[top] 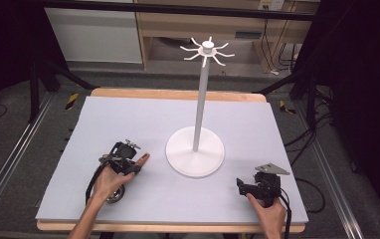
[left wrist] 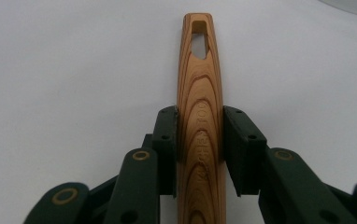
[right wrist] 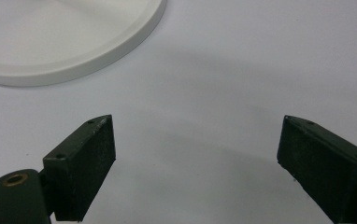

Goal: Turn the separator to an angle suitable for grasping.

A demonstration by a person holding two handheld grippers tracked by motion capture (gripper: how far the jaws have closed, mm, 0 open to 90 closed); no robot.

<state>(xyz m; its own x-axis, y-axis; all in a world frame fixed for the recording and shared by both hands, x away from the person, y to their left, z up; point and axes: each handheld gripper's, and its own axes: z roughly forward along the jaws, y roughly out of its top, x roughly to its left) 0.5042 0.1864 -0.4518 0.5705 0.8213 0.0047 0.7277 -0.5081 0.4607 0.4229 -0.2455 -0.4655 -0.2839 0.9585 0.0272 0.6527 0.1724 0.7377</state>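
Left gripper (left wrist: 199, 135) clamped on tapered wooden utensil handle with hanging slot (left wrist: 199, 93), long axis running straight ahead along the jaws, low over pale grey counter (top: 128, 124). Possibly a metal bowl end under the wrist. Right gripper (right wrist: 195, 149) wide open, empty. White hook-topped stand (top: 196, 152) between them, up and right of the handle.

The wooden handle (left wrist: 200, 116) is long and slim, with strong brown grain rings and some letters pressed into its face. Near its rounded far end there is a long hole. It lies flat on the grey mat (left wrist: 64, 70), pointing straight away between the two jaws of the left gripper (left wrist: 200, 140), whose pads press on both its sides at the middle. In the high view its tip (top: 143, 158) sticks out beyond the jaws.
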